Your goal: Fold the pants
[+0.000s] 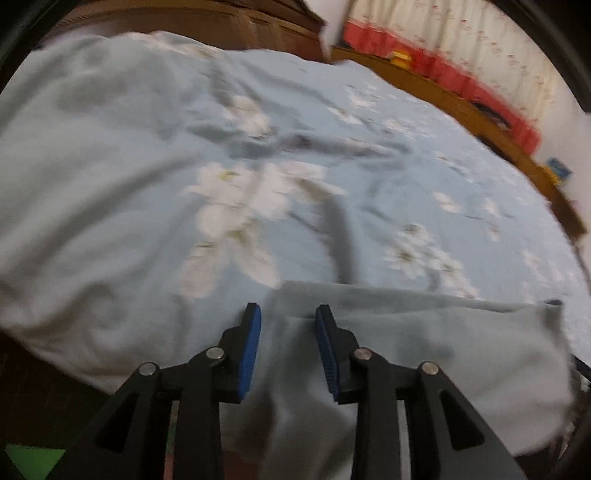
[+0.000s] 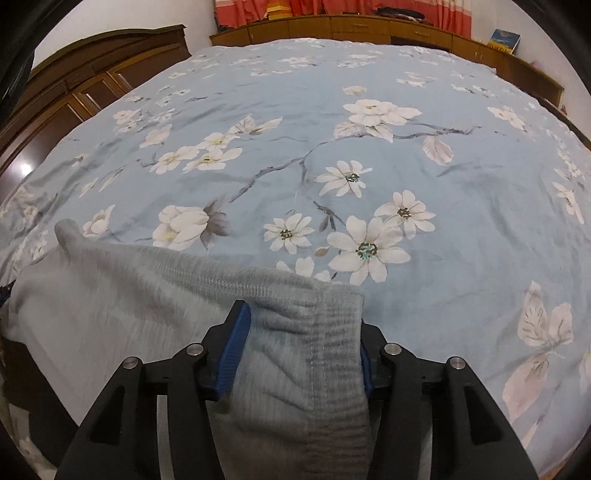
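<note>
1. Right wrist view — right gripper [image 2: 301, 343] has its fingers [image 2: 236, 350] clamped on the bunched waistband of the grey pants [image 2: 110, 314]; ribbed elastic and a vertical seam sit squeezed between the blue pads.
2. Left wrist view — left gripper [image 1: 288, 350] has grey cloth running between its fingers [image 1: 249, 354], but a gap shows on each side of the fabric; frame is motion-blurred, so cannot tell if it is pinching or loose.
3. Pants lie at the near edge of the bed [image 2: 461, 184], on the blue floral bedspread, waistband edge stretched left to right between the two grippers. The rest hangs or bunches below the frame, not readable.
4. Judged reason for the hold: one gripper at each end of the waistband keeps the top edge taut, so the pants can be spread flat on the bed before any fold — looks like the early, laying-out step.
5. Far side: wooden cabinets [image 2: 369, 26] and a red curtain [image 2: 332, 7]; dark wardrobe [image 2: 74, 92] at left.
</note>
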